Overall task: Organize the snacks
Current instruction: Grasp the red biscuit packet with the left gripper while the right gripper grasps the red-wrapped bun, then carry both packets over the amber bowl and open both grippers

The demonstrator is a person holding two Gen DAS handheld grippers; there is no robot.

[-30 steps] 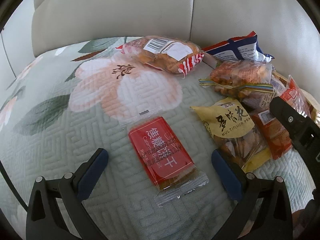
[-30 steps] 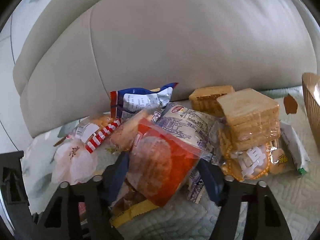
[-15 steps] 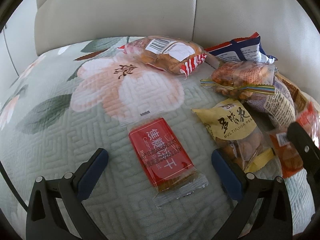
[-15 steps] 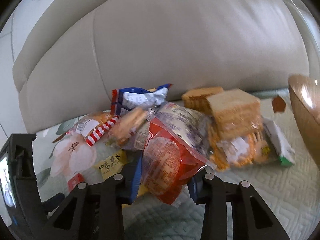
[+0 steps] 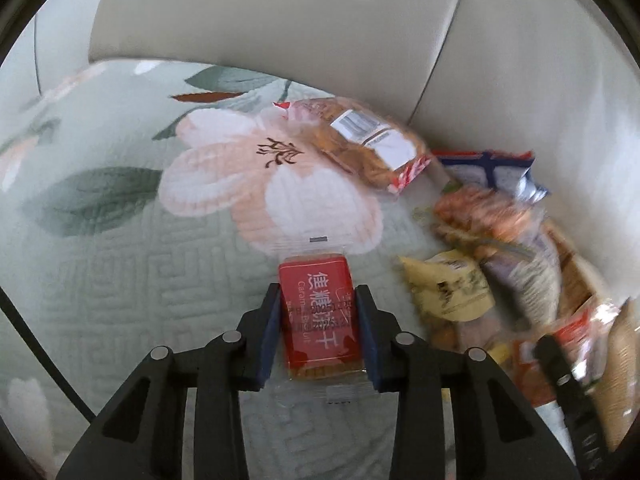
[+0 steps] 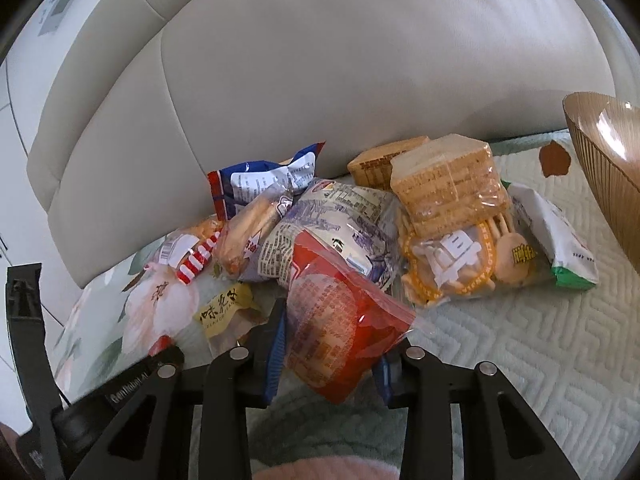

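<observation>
My left gripper (image 5: 318,300) is shut on a flat red caramel biscuit packet (image 5: 316,312), its blue pads pressed on both long edges just above the floral cushion cover (image 5: 160,280). In the right wrist view my right gripper (image 6: 332,320) is shut on a red snack bag (image 6: 336,328), held off the cushion in front of the snack pile. The pile holds a yellow nut bag (image 6: 226,310), a blue-and-white bag (image 6: 264,182), a newsprint-patterned bag (image 6: 344,216), a stack of wafers (image 6: 448,176) and a clear bag of biscuit sticks (image 6: 452,268).
A brown ribbed bowl (image 6: 600,152) stands at the right edge on the cushion. A white-and-green packet (image 6: 560,240) lies beside it. The cream sofa back (image 6: 320,60) rises right behind the pile. A red-and-white striped bag (image 5: 360,144) lies on the printed flower.
The left jaws closed from wide open onto the red biscuit packet, and the view rolled. The right gripper tightened on the red bag and drew it back from the pile; the bowl came into view.
</observation>
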